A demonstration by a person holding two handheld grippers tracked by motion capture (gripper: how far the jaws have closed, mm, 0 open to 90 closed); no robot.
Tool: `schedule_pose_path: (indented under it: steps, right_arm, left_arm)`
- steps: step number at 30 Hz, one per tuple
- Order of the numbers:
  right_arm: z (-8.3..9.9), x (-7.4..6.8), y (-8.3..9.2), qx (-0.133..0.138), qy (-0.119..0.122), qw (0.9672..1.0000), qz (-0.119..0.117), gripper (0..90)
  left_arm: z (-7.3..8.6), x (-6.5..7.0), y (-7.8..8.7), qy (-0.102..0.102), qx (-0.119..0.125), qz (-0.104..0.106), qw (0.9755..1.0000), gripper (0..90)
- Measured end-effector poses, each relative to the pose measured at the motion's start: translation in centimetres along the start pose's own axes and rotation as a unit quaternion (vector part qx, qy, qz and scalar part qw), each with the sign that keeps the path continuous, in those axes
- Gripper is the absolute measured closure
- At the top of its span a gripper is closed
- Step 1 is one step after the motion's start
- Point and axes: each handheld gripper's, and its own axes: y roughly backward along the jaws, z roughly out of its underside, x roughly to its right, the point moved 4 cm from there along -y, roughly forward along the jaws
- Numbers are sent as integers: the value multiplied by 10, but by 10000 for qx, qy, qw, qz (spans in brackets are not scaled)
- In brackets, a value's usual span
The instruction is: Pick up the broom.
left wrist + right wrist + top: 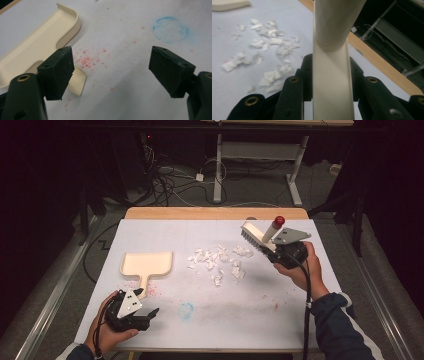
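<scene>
Right gripper (272, 251) clamped on brush (254, 236), held just right of scraps (218, 261). Left gripper (149, 315) spread wide, nothing between, below dustpan (147, 263) handle. Dustpan lay left of scraps. Best: sweep low toward dustpan, left gripper steadying handle first.

White-covered table (165, 227), cream dustpan (147, 263), paper scraps (218, 261), red and blue stains

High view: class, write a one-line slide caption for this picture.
Right gripper holds a brush beside paper scraps; open left gripper waits near the dustpan.
</scene>
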Motion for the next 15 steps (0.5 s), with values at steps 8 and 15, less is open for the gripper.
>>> schedule_pose_path:
  steps: [8,15]
  right_arm:
    - [-4,13,-45,-448,80,9988,197,678]
    - [-3,19,-72,-700,104,9966,429,678]
  left_arm:
    - [4,0,2,-26,-23,-40,10000,195]
    - [6,0,1,-50,-77,-18,10000,195]
